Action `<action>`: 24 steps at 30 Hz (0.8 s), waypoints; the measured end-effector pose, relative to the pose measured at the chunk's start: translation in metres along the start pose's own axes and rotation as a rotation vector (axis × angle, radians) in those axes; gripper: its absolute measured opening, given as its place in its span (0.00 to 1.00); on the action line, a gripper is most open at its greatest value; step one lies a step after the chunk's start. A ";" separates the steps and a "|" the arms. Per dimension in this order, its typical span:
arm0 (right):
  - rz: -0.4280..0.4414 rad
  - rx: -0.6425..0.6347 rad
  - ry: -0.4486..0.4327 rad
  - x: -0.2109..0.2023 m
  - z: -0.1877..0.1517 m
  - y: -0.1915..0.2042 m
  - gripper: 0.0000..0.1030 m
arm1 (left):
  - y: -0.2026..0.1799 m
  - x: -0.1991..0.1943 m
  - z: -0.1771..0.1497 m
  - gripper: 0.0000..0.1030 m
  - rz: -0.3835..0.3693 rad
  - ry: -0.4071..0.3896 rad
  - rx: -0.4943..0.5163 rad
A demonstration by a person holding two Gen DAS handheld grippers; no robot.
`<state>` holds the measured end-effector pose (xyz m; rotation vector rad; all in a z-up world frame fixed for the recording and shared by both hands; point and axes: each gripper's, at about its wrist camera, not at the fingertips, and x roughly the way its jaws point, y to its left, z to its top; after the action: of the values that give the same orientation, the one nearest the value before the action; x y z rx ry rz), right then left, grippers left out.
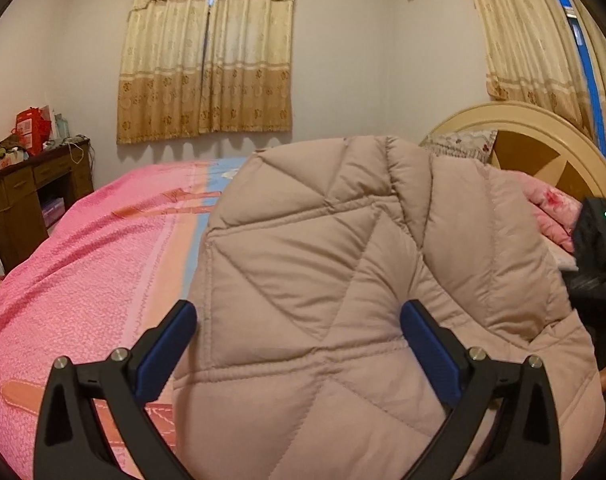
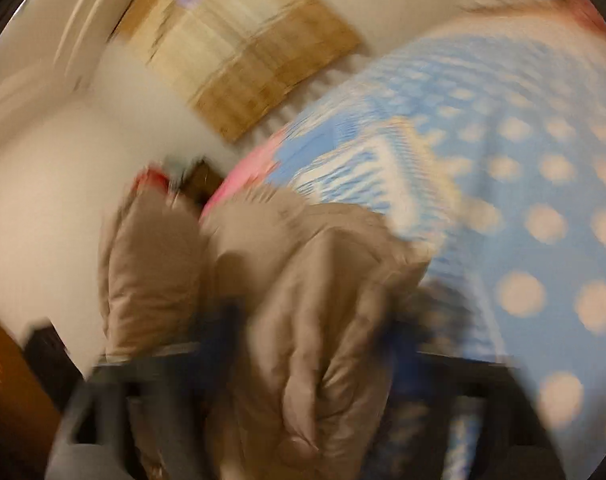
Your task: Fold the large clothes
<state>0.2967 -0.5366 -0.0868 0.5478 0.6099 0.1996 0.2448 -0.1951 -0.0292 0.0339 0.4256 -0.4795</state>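
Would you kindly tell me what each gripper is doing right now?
Left gripper: jaws wide open, the quilted beige jacket between them, unclamped.
Right gripper: too blurred to tell; bunched jacket fabric sits between its jaws.

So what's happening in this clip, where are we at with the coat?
A person with a gripper in each hand is folding a beige quilted coat on a pink-sheeted bed. The left gripper is open, its pads either side of the fabric without pressing. The right gripper has coat bunched between its fingers, but blur hides any grip.
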 end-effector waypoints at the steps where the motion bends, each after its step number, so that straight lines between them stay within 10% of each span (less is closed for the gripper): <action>1: 0.033 -0.041 -0.014 0.004 0.005 0.013 0.28 | 0.000 -0.001 0.000 1.00 0.020 -0.018 -0.002; 7: 0.377 -0.114 -0.105 0.013 0.041 0.041 0.20 | -0.002 -0.024 -0.004 0.98 0.131 -0.178 0.018; 11: 0.235 0.051 0.110 0.097 0.039 -0.019 0.20 | -0.020 -0.008 0.003 0.98 0.156 -0.158 0.096; 14: 0.308 0.267 0.149 0.115 0.023 -0.070 0.18 | -0.035 0.012 0.014 0.98 0.093 -0.081 0.110; 21: 0.128 0.152 0.165 0.078 0.019 -0.076 0.20 | -0.067 0.048 0.005 1.00 -0.009 0.088 0.232; 24: -0.059 0.093 0.119 0.036 0.024 -0.075 0.37 | -0.077 0.047 -0.006 1.00 -0.020 0.089 0.306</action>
<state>0.3417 -0.5976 -0.1285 0.6099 0.7536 0.1490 0.2448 -0.2833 -0.0484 0.3481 0.4373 -0.5606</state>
